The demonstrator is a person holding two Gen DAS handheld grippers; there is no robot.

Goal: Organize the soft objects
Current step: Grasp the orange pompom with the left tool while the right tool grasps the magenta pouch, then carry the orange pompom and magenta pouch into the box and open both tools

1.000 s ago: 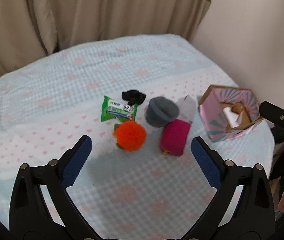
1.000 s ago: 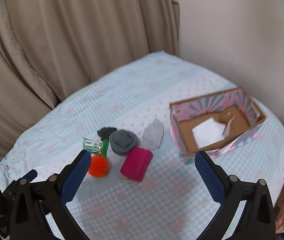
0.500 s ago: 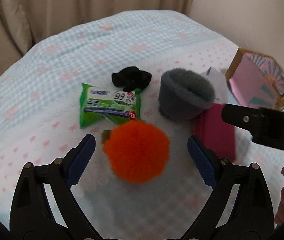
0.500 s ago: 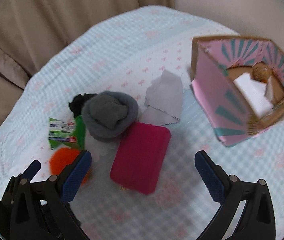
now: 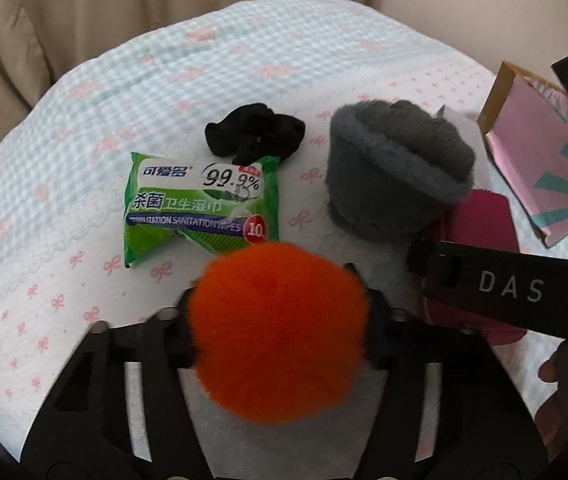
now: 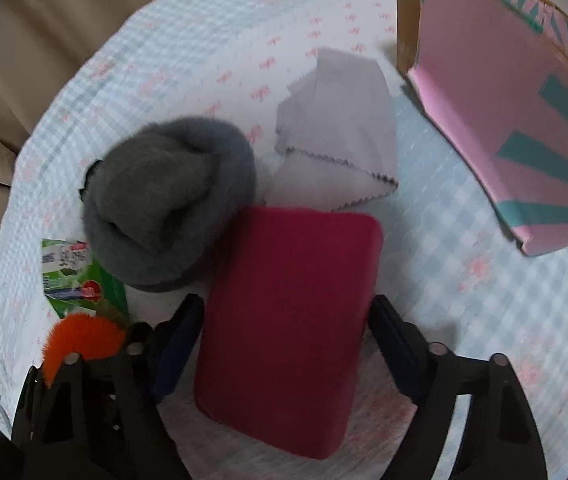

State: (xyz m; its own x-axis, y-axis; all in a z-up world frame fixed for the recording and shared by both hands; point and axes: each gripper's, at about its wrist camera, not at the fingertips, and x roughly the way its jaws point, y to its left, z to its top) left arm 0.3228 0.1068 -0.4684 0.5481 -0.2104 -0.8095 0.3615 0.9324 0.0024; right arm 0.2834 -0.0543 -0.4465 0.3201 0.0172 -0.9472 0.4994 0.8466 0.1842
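Observation:
A fluffy orange pom-pom (image 5: 278, 328) sits between the fingers of my left gripper (image 5: 280, 316), which has closed in on both its sides. A magenta soft pouch (image 6: 287, 320) lies between the fingers of my right gripper (image 6: 284, 332), which touch its two sides. The pouch also shows in the left wrist view (image 5: 479, 224), partly behind the right gripper's body. A grey fuzzy hat (image 5: 395, 168) (image 6: 168, 196), a black scrunchie (image 5: 254, 132), a green wet-wipes pack (image 5: 200, 204) and a pale grey cloth (image 6: 339, 140) lie on the bed.
A pink and teal cardboard box (image 6: 507, 120) (image 5: 535, 168) stands at the right on the checked bedspread (image 5: 124, 80). Beige curtains (image 5: 124, 8) hang behind the bed. A hand (image 5: 559, 368) shows at the lower right of the left wrist view.
Both grippers moved down and forward to the objects. The left fingers closed around the orange pom-pom. The right fingers narrowed onto the sides of the magenta pouch.

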